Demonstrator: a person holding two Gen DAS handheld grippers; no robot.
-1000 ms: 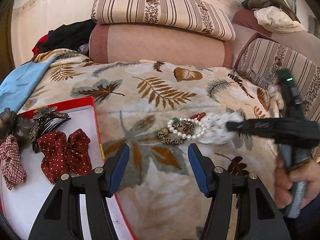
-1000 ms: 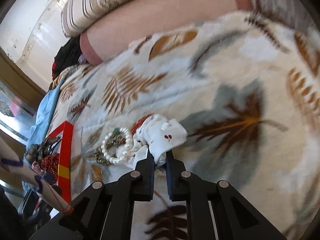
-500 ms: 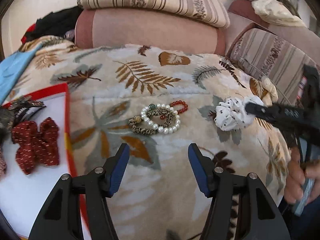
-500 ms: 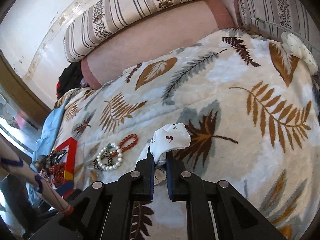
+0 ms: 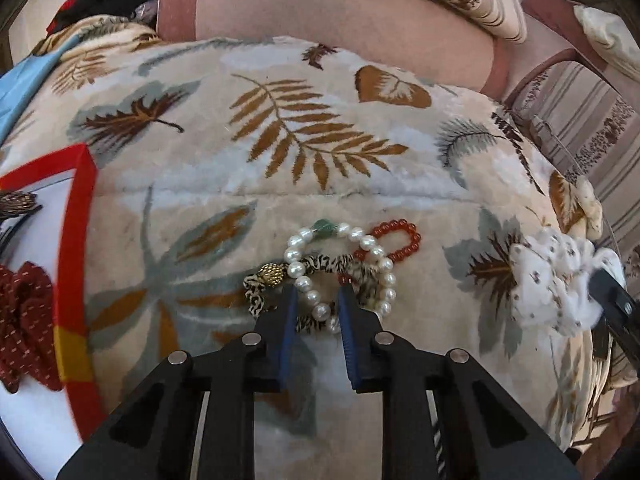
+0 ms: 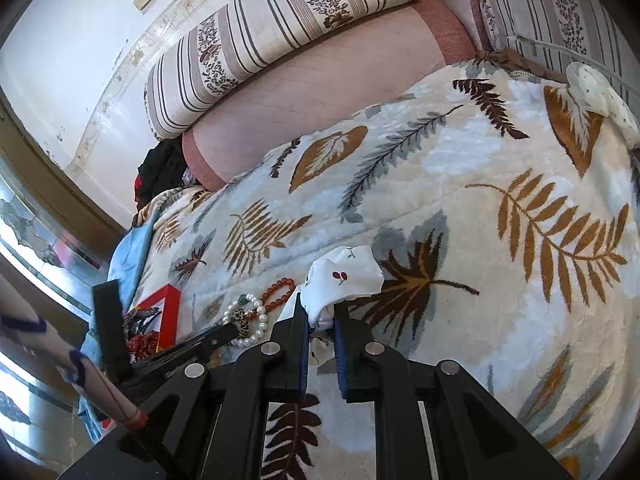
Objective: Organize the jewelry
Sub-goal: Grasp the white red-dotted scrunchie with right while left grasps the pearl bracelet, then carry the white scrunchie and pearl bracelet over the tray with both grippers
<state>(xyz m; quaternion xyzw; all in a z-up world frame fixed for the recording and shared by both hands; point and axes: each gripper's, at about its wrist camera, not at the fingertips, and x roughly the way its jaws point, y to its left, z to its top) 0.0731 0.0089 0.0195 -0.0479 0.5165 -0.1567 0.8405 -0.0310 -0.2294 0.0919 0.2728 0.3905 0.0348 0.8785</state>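
A pearl bracelet (image 5: 297, 255), a leopard-print band with a gold bead (image 5: 272, 274) and a red bead bracelet (image 5: 400, 240) lie tangled on the leaf-print blanket. My left gripper (image 5: 318, 296) points down at them. Its jaws are closing, with the near strand of pearls and the band between the blue pads, and small gaps still show. My right gripper (image 6: 320, 312) is shut on a white cherry-print scrunchie (image 6: 344, 276), held just right of the bracelets (image 6: 256, 328). The left wrist view shows that scrunchie (image 5: 552, 280) at the right edge.
A red-rimmed white box (image 5: 76, 240) sits at the left, holding a dark red dotted bow (image 5: 24, 320) and hair clips. A cream dotted scrunchie (image 6: 600, 96) lies at the blanket's far right edge. Striped cushions and a pink bolster (image 6: 320, 92) line the back.
My left gripper moved forward and down onto the bracelets, and its jaws narrowed around the pearl strand. My right gripper carried the white scrunchie up and away from the bracelets to the right.
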